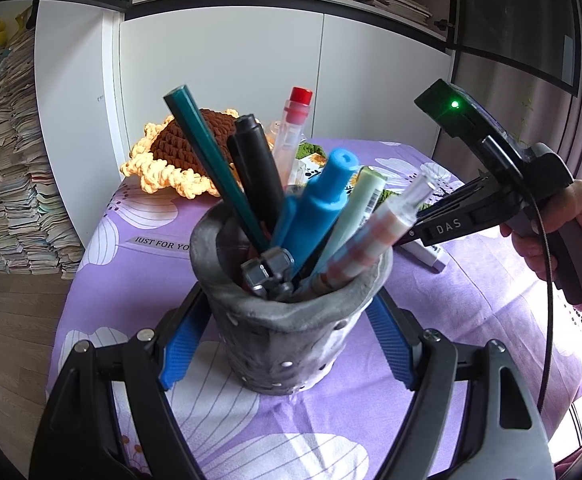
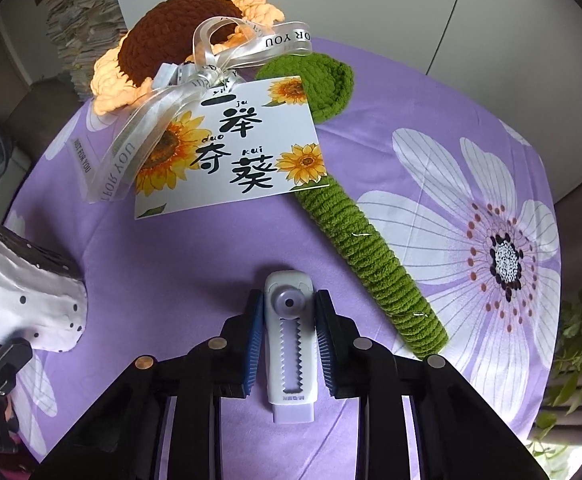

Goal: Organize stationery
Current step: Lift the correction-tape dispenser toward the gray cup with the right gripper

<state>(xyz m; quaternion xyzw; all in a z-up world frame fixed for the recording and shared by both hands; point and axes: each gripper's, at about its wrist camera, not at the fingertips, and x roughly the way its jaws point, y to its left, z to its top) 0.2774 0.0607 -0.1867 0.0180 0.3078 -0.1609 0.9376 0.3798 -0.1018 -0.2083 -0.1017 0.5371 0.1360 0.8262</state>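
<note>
A grey pen holder [image 1: 287,336] with small holes stands on the purple cloth, filled with several pens, a green pencil [image 1: 211,164] and a blue marker [image 1: 323,204]. My left gripper [image 1: 287,320] is shut on the holder, blue pads against both its sides. My right gripper [image 2: 289,304] has its jaws closed against the sides of a white and lilac utility knife [image 2: 291,352] that lies on the cloth. In the left wrist view the right gripper [image 1: 411,236] reaches down to the knife [image 1: 431,258] just right of the holder. The holder's edge shows at the left of the right wrist view [image 2: 27,304].
A crocheted sunflower [image 2: 179,36] with green stem [image 2: 371,256], ribbon and a printed card [image 2: 227,148] lies across the far side of the table [image 2: 371,80]. White cabinets [image 1: 251,72] stand behind, stacked papers [image 1: 7,160] at the left.
</note>
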